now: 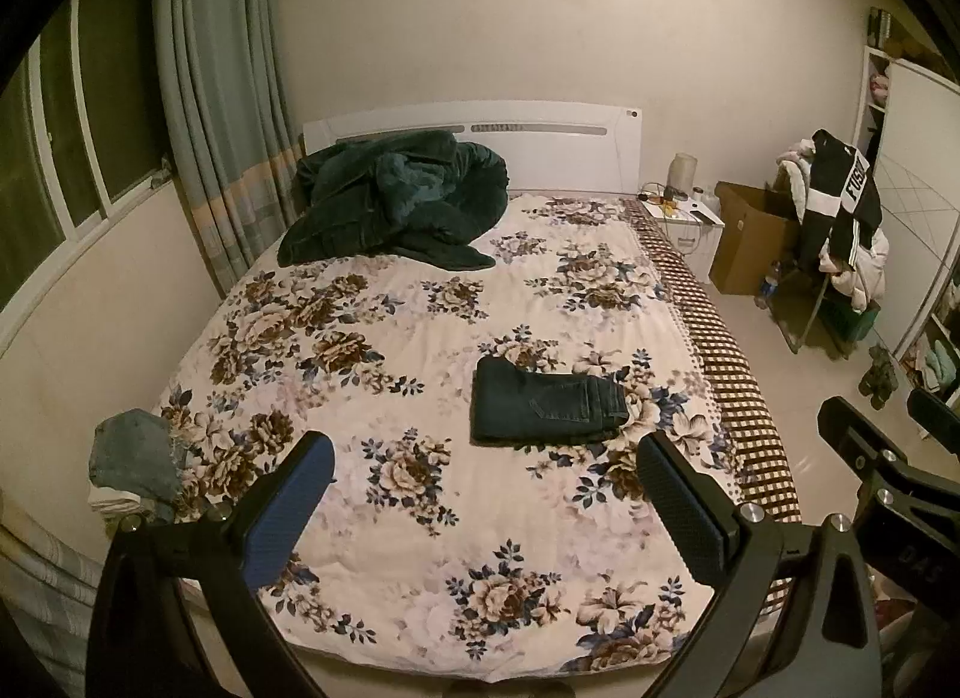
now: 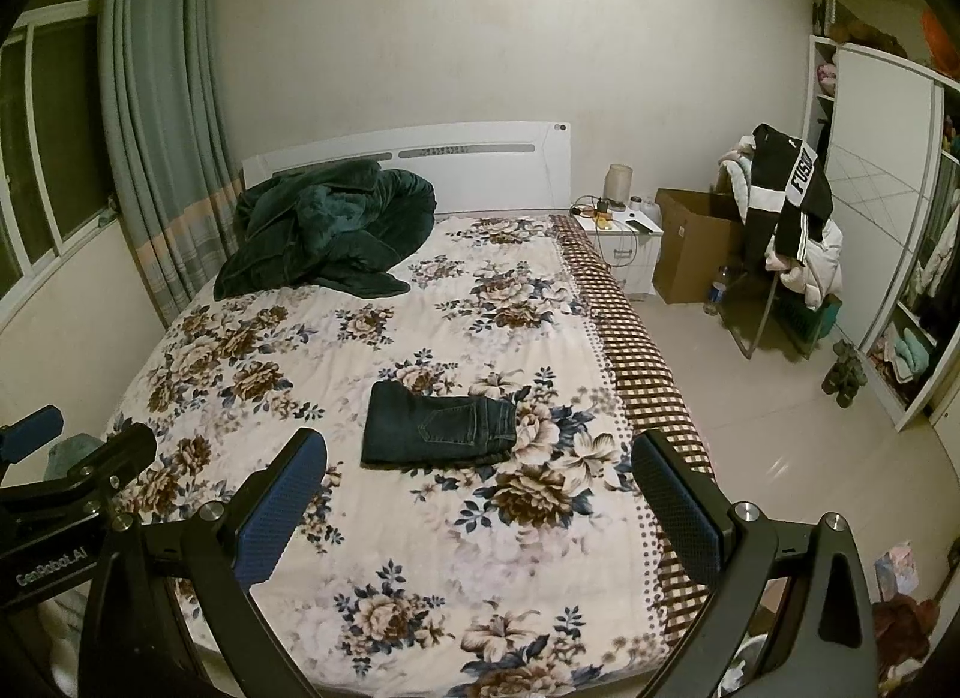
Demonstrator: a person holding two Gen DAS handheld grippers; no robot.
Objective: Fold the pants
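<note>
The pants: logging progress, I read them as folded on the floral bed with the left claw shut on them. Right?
Not quite. The pants do lie folded on the floral bed, but the left claw is open and apart from them, holding nothing, as the left wrist view shows.

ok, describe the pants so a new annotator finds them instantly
Start at the bed with its floral cover. The folded dark jeans lie flat nearer its foot, toward the checkered right edge. Unlike the rumpled green blanket by the headboard, they form a neat rectangle with a back pocket showing.
</note>
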